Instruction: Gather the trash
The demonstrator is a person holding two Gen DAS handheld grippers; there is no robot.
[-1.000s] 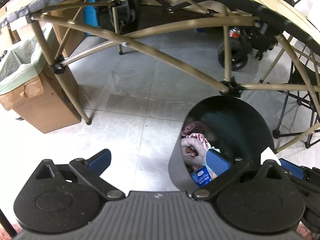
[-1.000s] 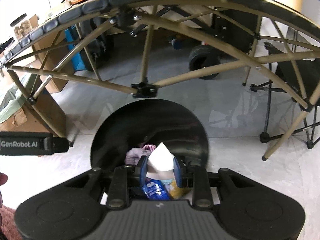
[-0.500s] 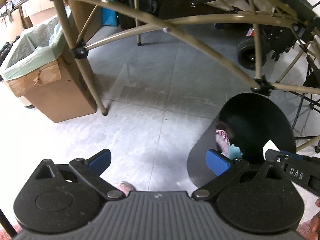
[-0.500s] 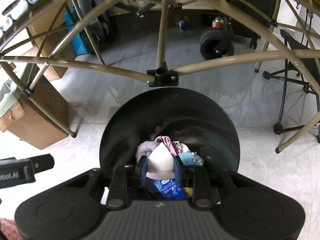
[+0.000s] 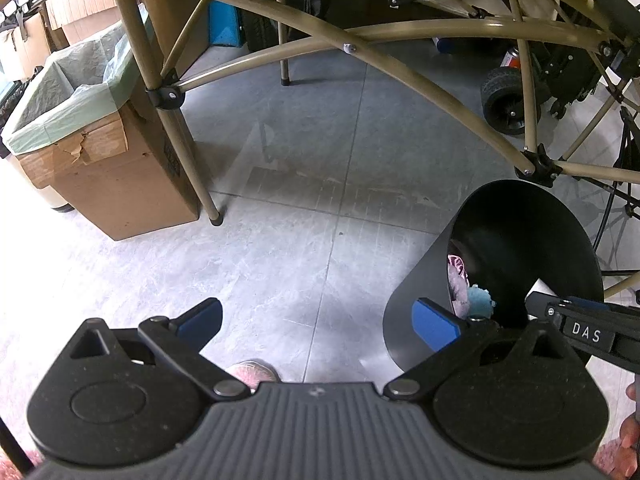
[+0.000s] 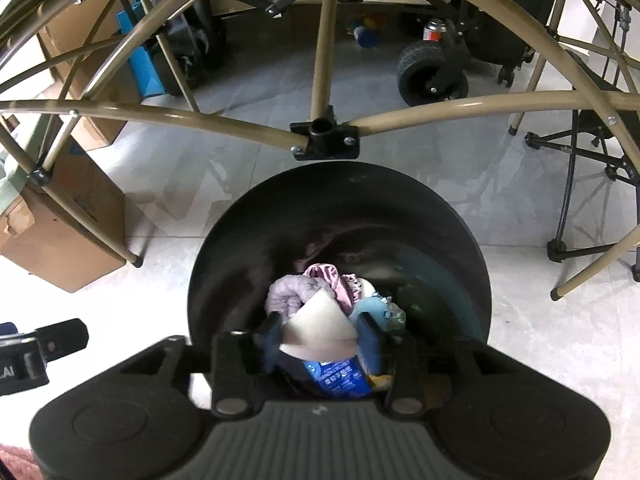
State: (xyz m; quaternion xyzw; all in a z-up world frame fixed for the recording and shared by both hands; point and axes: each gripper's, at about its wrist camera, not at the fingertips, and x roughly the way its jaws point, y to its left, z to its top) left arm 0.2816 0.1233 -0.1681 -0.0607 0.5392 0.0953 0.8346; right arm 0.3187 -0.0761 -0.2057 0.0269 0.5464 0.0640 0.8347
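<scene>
White wedge loose between just-opening right tongs; left tongs gape, empty.

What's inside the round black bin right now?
In the round black bin: crumpled pink and purple wrappers, a light blue scrap, a blue printed packet. A white paper piece between the right gripper fingers covers the middle; the bin bottom is hidden.

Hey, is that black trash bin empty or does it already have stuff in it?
Not empty. The black bin holds a pile at its bottom: pink and purple wrappers and a blue packet.
</scene>
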